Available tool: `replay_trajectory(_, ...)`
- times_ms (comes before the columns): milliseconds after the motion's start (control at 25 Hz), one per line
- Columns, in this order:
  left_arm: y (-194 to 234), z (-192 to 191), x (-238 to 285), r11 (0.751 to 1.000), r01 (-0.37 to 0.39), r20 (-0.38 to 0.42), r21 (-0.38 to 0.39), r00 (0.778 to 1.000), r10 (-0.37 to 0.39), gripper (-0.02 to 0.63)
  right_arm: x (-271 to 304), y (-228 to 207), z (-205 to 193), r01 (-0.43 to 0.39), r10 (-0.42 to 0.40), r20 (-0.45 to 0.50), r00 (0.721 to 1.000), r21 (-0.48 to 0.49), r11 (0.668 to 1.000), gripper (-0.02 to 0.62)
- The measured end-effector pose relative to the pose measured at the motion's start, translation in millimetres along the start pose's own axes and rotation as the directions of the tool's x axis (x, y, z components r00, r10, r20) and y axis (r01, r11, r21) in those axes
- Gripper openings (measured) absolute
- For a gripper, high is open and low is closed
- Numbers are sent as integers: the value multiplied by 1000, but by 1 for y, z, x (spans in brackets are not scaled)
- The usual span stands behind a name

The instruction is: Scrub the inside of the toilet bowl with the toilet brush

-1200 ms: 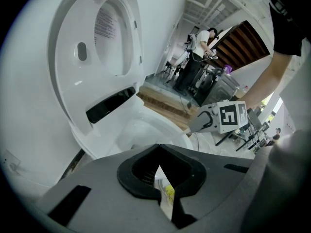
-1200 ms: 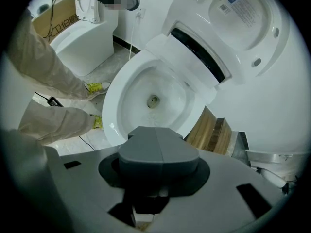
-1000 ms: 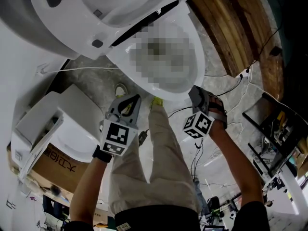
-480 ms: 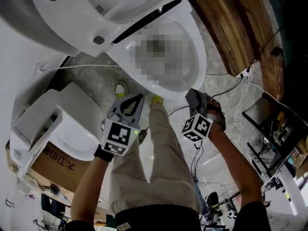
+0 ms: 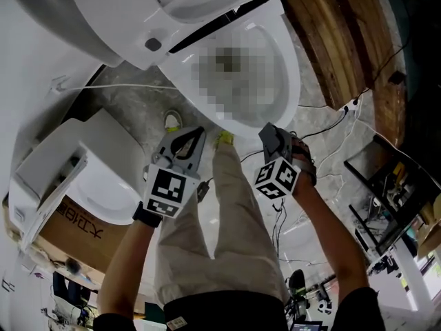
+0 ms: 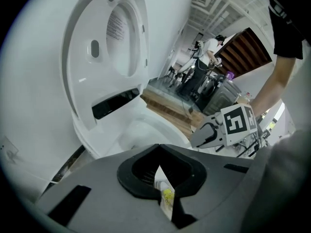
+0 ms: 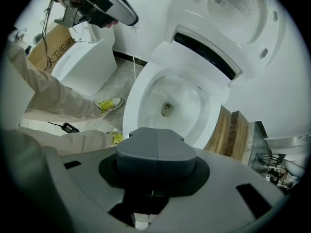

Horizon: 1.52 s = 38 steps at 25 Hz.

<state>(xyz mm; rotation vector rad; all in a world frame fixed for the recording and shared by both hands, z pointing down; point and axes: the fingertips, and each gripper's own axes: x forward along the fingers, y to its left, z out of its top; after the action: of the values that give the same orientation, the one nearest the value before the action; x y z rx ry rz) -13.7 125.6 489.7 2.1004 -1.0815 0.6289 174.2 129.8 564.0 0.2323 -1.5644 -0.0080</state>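
The white toilet bowl (image 5: 292, 74) stands open at the top of the head view, with its seat and lid (image 5: 207, 2) raised. Its wet inside and drain (image 7: 166, 109) show in the right gripper view. No toilet brush shows in any view. My left gripper (image 5: 196, 135) hovers just below the bowl's front left rim, over the floor, its jaws meeting at the tip (image 6: 158, 147) with nothing held. My right gripper (image 5: 266, 134) is shut and empty (image 7: 155, 130), close to the front rim and pointing into the bowl.
A second toilet (image 5: 103, 178) and a cardboard box (image 5: 76, 223) stand at the left. Dark wooden boards (image 5: 344, 40) lie right of the bowl, with cables (image 5: 331, 126) and a black rack (image 5: 386, 198) on the floor. The person's legs and a yellow-laced shoe (image 5: 224, 141) lie between the grippers.
Both grippers have crept a little toward the bowl's front rim, the right one also shifting left. Neither has taken hold of anything.
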Motion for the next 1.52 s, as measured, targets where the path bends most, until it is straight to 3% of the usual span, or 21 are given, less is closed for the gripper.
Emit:
replay_trajectory(160,2,-7,-2,1000,-16,-4,27,1000,16,17,1,6,17,-15,14,19,1000,42,999,158)
replay_trajectory(800,10,-12,-14,1000,-8,22,-28,1000,8,17,8,-1,88,4,-12,85,996,92,996,157)
replay_trajectory(1280,3,-23,-12,1000,5,0,-22,1000,-5,17,31,-53,141,56,-56,122,991,4,998,156)
replay_trajectory(1520,-2,-18,-8,1000,11,-3,-10,1000,-11,17,40,-86,134,72,-77,115,990,41,997,155)
